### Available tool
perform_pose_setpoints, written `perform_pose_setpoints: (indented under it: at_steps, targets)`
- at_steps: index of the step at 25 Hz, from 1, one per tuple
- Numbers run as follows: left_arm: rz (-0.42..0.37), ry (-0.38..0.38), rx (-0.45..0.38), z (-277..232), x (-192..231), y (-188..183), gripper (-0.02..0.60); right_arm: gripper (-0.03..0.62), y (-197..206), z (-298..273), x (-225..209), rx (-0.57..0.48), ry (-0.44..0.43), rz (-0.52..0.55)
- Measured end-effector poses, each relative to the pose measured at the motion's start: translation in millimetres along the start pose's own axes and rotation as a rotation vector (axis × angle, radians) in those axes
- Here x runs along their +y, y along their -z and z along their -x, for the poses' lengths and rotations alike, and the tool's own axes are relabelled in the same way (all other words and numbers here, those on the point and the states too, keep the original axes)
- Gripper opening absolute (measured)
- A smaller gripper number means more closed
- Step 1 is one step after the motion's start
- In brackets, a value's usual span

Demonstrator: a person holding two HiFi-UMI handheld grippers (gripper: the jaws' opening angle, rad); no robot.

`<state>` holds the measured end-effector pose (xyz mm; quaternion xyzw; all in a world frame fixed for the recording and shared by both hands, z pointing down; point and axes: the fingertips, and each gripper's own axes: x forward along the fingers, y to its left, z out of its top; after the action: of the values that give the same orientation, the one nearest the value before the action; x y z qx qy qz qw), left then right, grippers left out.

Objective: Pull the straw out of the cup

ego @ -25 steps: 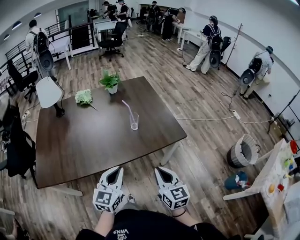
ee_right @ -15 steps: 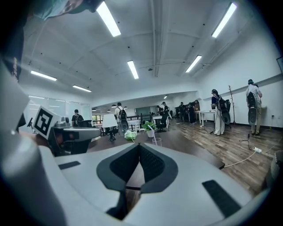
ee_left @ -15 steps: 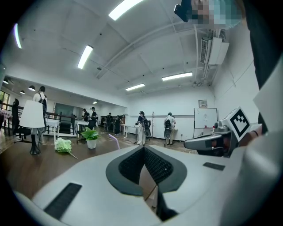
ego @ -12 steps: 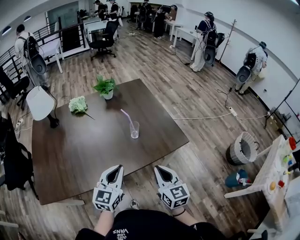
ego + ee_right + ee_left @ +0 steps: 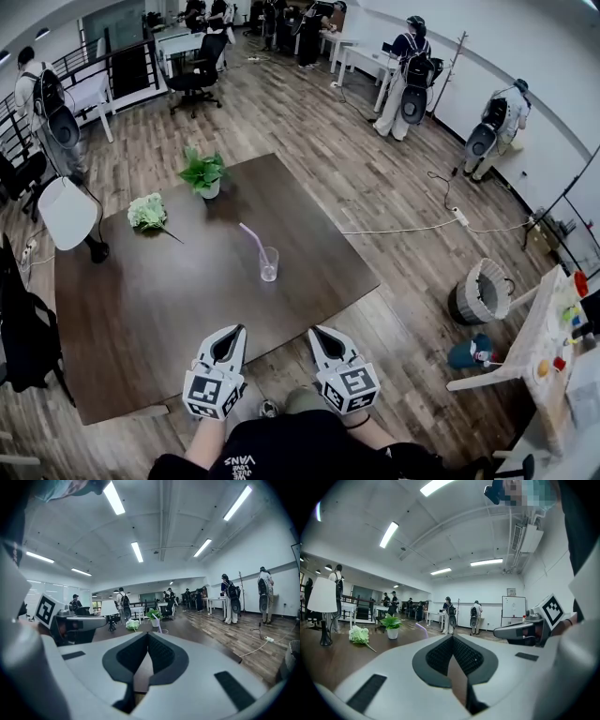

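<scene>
A clear cup (image 5: pixel 269 265) stands near the middle of the dark wooden table (image 5: pixel 141 319), with a purple straw (image 5: pixel 250 238) leaning out of it to the upper left. Both grippers hover side by side at the table's near edge, well short of the cup. My left gripper (image 5: pixel 232 332) is shut and empty; in its own view the jaws (image 5: pixel 451 637) meet and the straw (image 5: pixel 422 629) shows far ahead. My right gripper (image 5: pixel 320 332) is also shut with nothing in it (image 5: pixel 147 634), and the straw (image 5: pixel 158 622) stands far beyond its tips.
A small potted plant (image 5: pixel 202 173) and a bunch of white flowers (image 5: pixel 146 212) sit at the table's far side. A white lamp (image 5: pixel 67 214) stands at the left edge. A woven basket (image 5: pixel 483 292) and a cluttered side table (image 5: pixel 553 347) are on the right. Several people stand far off.
The table and cup have drawn closer in the head view as I moved forward. Both grippers stay shut and side by side, now over the table's near edge.
</scene>
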<state>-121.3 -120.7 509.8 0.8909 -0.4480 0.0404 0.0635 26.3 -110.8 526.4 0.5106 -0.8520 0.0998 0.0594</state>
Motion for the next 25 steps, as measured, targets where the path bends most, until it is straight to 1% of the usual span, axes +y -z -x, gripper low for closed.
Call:
perform_pose_setpoints:
  at_steps: [5,15,25]
  targets:
    - [0.005,-0.002,0.013,-23,17,1,0.011,0.017,-5,-28,-11,-0.002,-0.013,0.001]
    - [-0.002,-0.053,-0.001,-75,44,-11,0.011,0.017,-17,-78,-45,0.009,-0.075,0.019]
    - [0.007,-0.059,-0.005,-127,67,-14,0.011,0.017,-24,-123,-68,0.012,-0.116,0.027]
